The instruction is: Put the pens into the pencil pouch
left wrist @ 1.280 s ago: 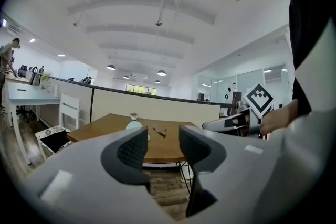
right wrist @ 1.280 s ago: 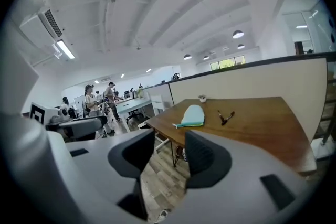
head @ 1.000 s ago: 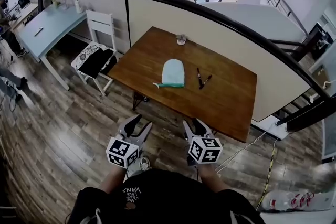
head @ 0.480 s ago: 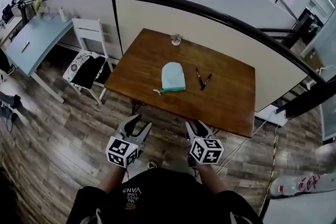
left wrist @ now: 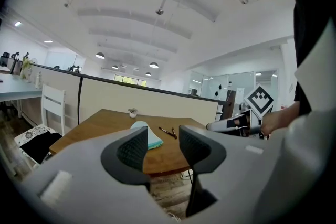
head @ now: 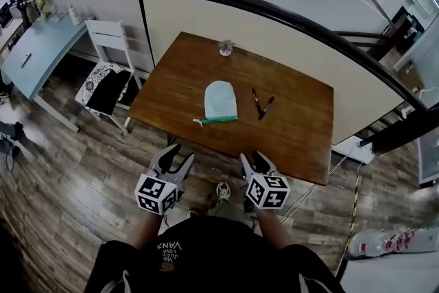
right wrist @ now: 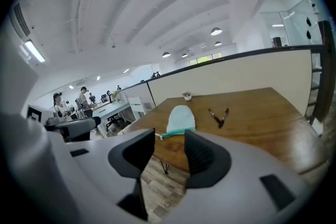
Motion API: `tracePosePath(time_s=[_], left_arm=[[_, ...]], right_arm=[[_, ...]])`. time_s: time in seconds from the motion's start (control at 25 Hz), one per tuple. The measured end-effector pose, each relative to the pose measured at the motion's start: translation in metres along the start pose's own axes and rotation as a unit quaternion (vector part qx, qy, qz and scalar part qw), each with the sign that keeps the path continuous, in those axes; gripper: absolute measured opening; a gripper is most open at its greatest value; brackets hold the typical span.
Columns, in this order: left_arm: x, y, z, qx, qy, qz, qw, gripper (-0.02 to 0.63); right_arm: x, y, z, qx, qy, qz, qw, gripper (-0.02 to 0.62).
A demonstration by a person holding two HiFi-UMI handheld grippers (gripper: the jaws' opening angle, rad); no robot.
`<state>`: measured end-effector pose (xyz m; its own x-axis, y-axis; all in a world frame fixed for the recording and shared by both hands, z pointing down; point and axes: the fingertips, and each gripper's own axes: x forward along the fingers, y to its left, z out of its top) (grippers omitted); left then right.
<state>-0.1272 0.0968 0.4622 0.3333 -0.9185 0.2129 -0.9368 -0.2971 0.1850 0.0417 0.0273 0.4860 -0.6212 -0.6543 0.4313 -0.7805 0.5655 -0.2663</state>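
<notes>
A light blue pencil pouch [head: 221, 101] [left wrist: 148, 134] [right wrist: 180, 118] lies mid-table on the brown wooden table [head: 295, 134]. Two dark pens [head: 260, 105] [left wrist: 168, 132] [right wrist: 218, 116] rest just right of it, forming a V. My left gripper [head: 173, 160] [left wrist: 163, 152] and right gripper [head: 252, 164] [right wrist: 169, 152] hang open and empty in front of the table's near edge, over the floor, well short of pouch and pens.
A small pot [head: 225, 48] stands at the table's far edge against a partition wall [head: 288, 38]. A white chair [head: 110, 72] and a pale blue desk [head: 38, 55] stand left. A cable [head: 322, 192] trails on the wooden floor at the right.
The table has drawn nearer and lower in the head view as I step toward it. Both grippers stay open at the same spacing.
</notes>
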Motion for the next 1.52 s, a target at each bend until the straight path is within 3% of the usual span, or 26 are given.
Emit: tracePosePath(time_s=[0.48, 1.0, 1.28, 1.52], left_arm=[[0.096, 0.011, 0.004, -0.006, 0.019, 0.023, 0.9995, 0.170], [0.174, 0.022, 0.000, -0.022, 0.041, 0.064, 0.9968, 0.170], [0.191, 0.035, -0.015, -0.035, 0.064, 0.058, 0.9957, 0.170], [0.198, 0.052, -0.025, -0.017, 0.102, 0.023, 0.9944, 0.170]], right_arm=[[0.068, -0.073, 0.032, -0.031, 0.032, 0.014, 0.999, 0.146], [0.132, -0.148, 0.040, -0.075, 0.094, 0.028, 0.992, 0.146], [0.168, -0.170, 0.028, -0.092, 0.126, 0.002, 0.988, 0.146], [0.207, -0.188, 0.012, -0.117, 0.167, -0.039, 0.978, 0.146]])
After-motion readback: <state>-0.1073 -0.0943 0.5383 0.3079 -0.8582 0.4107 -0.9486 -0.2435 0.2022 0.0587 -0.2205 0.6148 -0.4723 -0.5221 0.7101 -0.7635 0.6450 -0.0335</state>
